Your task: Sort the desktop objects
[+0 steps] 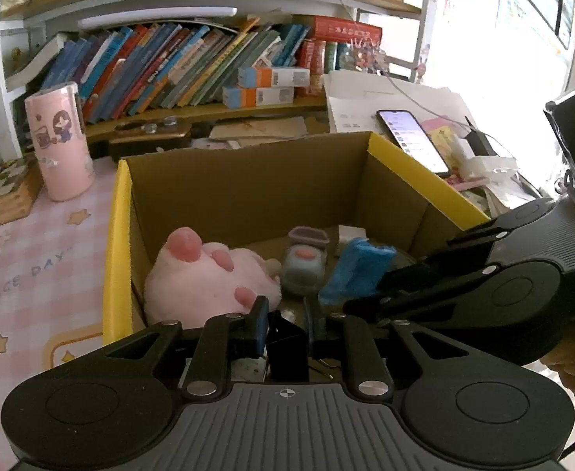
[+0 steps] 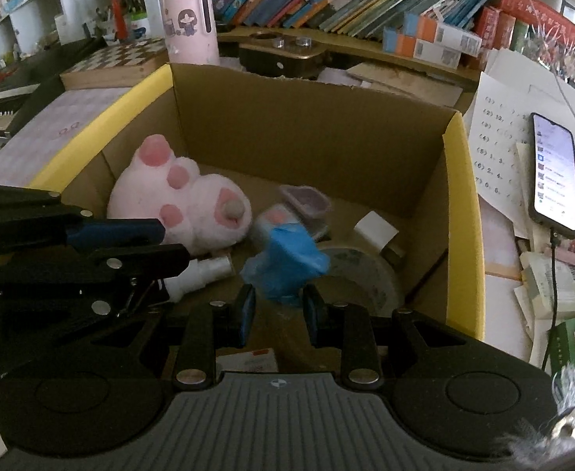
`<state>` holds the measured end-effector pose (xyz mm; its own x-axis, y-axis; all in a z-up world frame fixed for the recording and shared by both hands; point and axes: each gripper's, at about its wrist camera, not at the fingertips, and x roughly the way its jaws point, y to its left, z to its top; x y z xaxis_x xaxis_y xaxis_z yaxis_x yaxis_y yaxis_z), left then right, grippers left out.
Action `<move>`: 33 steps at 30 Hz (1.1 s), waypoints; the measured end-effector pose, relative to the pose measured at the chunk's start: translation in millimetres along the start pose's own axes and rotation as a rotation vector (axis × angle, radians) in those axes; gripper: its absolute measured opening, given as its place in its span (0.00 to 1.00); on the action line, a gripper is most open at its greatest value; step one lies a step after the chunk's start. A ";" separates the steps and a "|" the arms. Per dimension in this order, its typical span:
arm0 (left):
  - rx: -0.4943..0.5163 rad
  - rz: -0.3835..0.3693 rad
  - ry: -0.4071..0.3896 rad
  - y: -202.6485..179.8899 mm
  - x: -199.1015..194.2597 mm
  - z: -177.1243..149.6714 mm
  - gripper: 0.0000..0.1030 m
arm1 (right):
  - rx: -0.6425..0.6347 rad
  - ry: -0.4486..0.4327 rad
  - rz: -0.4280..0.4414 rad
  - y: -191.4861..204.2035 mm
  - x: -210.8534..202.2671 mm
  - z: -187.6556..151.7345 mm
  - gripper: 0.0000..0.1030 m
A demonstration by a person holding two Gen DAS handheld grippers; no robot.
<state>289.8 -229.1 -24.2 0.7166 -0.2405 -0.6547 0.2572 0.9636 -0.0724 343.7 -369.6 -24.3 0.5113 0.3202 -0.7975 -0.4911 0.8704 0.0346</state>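
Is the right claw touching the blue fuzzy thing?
Touching. In the right wrist view the right claw pinches the blue fuzzy thing between its fingers.

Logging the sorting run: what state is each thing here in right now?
Cardboard box: open, partly filled.
Blue cloth: gripped by the right gripper, held over the box.
Left gripper: shut on a black binder clip.
Pink paw plush: lying in the box.
Tape roll: flat on the box floor.
Phone: screen lit, cable plugged in.
Pink cylinder: upright on the desk.
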 end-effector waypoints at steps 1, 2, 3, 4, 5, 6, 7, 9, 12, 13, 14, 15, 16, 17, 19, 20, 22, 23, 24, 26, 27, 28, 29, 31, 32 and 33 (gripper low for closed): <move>0.000 0.012 -0.005 -0.8 -0.4 0.2 0.19 | 0.001 0.000 0.000 0.0 0.1 0.1 0.24; 0.000 0.020 -0.012 -1.8 -1.2 -0.2 0.19 | -0.001 -0.004 -0.003 0.2 0.0 0.2 0.24; -0.002 0.027 -0.019 -2.3 -2.2 -1.0 0.19 | -0.003 -0.011 -0.005 0.5 -0.9 -0.1 0.25; -0.003 0.034 -0.024 -2.6 -3.4 -1.6 0.20 | -0.004 -0.015 -0.010 0.6 -1.4 -0.8 0.27; -0.004 0.040 -0.032 -3.0 -5.6 -2.0 0.23 | -0.004 -0.023 -0.010 0.8 -2.9 -1.9 0.27; -0.005 0.048 -0.044 -3.2 -9.1 -2.7 0.25 | 0.003 -0.032 -0.011 1.2 -4.7 -2.3 0.27; -0.004 0.050 -0.056 -2.8 -13.3 -2.8 0.27 | 0.015 -0.048 -0.012 0.9 -8.0 -3.7 0.29; -0.011 0.051 -0.082 -1.7 -24.0 -2.1 0.33 | 0.036 -0.102 -0.011 1.2 -18.6 -7.6 0.31; -0.022 0.048 -0.140 -0.3 -45.0 -0.5 0.41 | 0.062 -0.181 -0.016 5.2 -37.4 -14.2 0.35; -0.026 0.056 -0.158 -0.2 -51.4 -0.3 0.45 | 0.062 -0.210 -0.023 8.3 -44.5 -16.8 0.36; -0.030 0.063 -0.176 0.3 -57.9 -0.6 0.48 | 0.058 -0.235 -0.031 11.4 -50.6 -18.6 0.37; -0.034 0.070 -0.194 1.1 -65.2 -0.9 0.49 | 0.054 -0.257 -0.039 14.5 -56.8 -19.5 0.38; -0.035 0.078 -0.209 1.9 -71.8 -1.4 0.52 | 0.050 -0.280 -0.048 18.2 -63.1 -20.7 0.39; -0.032 0.089 -0.223 2.8 -78.8 -2.6 0.58 | 0.048 -0.304 -0.056 21.7 -69.6 -22.0 0.40; -0.029 0.123 -0.250 4.4 -91.1 -5.3 0.69 | 0.053 -0.347 -0.072 27.4 -81.1 -24.6 0.45; -0.029 0.143 -0.265 5.9 -97.9 -7.6 0.72 | 0.059 -0.368 -0.078 30.5 -86.6 -26.6 0.46; -0.036 0.173 -0.286 10.0 -111.4 -12.5 0.76 | 0.069 -0.393 -0.083 36.6 -95.7 -29.6 0.50; -0.044 0.183 -0.292 12.4 -118.0 -15.5 0.78 | 0.073 -0.398 -0.083 40.1 -98.9 -31.1 0.54; -0.056 0.191 -0.298 15.6 -124.8 -19.0 0.79 | 0.075 -0.401 -0.082 43.4 -101.3 -33.1 0.54; -0.077 0.205 -0.306 21.8 -137.7 -26.0 0.82 | 0.075 -0.401 -0.081 51.4 -105.9 -36.8 0.55; -0.084 0.213 -0.307 24.0 -143.3 -29.4 0.82 | 0.075 -0.403 -0.085 56.2 -107.9 -38.8 0.55; -0.090 0.224 -0.307 26.2 -148.5 -33.5 0.82 | 0.077 -0.405 -0.089 60.3 -110.2 -40.9 0.57; -0.095 0.237 -0.306 28.4 -154.7 -38.0 0.83 | 0.082 -0.409 -0.095 64.0 -112.6 -43.5 0.58; -0.099 0.258 -0.305 30.1 -164.6 -46.0 0.86 | 0.105 -0.418 -0.104 71.8 -118.0 -49.6 0.61; -0.100 0.269 -0.307 31.3 -170.4 -50.5 0.88 | 0.116 -0.422 -0.106 74.3 -120.4 -52.7 0.62; -0.101 0.277 -0.308 32.2 -174.7 -53.8 0.89 | 0.127 -0.427 -0.108 78.5 -123.1 -55.8 0.63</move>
<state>138.1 -149.8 47.4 0.9140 0.0204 -0.4053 -0.0261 0.9996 -0.0087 202.8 -361.6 43.0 0.8130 0.3272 -0.4816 -0.3420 0.9378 0.0599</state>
